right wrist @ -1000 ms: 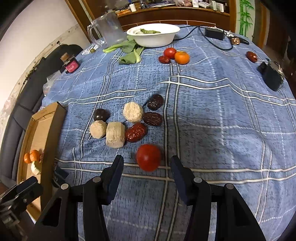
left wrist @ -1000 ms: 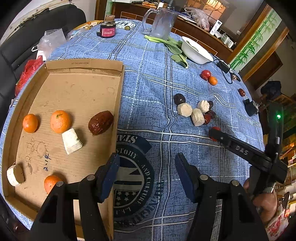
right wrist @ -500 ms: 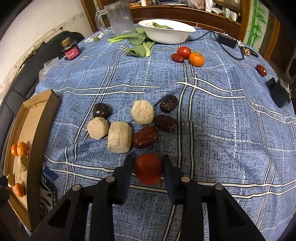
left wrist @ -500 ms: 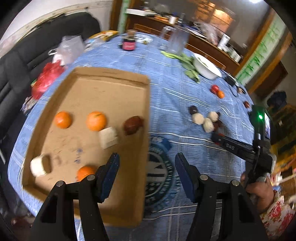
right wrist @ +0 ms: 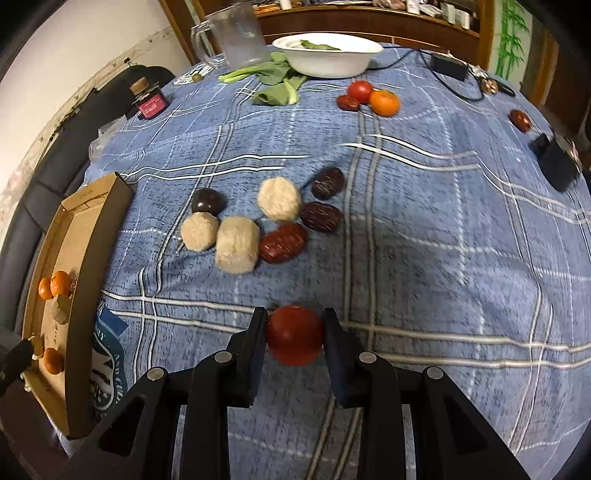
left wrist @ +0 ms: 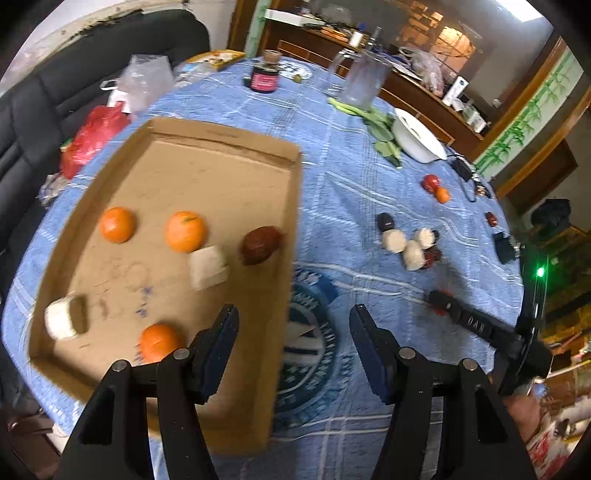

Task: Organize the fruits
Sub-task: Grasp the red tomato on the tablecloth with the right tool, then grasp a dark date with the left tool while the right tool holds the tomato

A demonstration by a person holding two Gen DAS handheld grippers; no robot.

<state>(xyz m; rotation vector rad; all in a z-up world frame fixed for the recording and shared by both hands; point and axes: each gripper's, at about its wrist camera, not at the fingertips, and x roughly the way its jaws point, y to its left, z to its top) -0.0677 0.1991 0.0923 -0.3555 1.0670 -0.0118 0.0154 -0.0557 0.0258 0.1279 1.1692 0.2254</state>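
The right gripper (right wrist: 294,334) clenches a tomato (right wrist: 294,335) on the near worktop (right wrist: 424,229). Just beyond lie pale lumps (right wrist: 236,249) touching dark dates (right wrist: 283,242); far off stand a bowl (right wrist: 328,55), greens (right wrist: 275,86) and a jug (right wrist: 236,35). The left gripper (left wrist: 293,347) hangs released and empty over the right wall of the box (left wrist: 288,236). Only its view shows the box floor in full: oranges (left wrist: 184,230), a date (left wrist: 260,240) and pale blocks (left wrist: 207,266).

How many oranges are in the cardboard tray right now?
3. In the tray: one orange far left, one beside it toward the middle, one near the front edge by the left gripper. None appear hidden.
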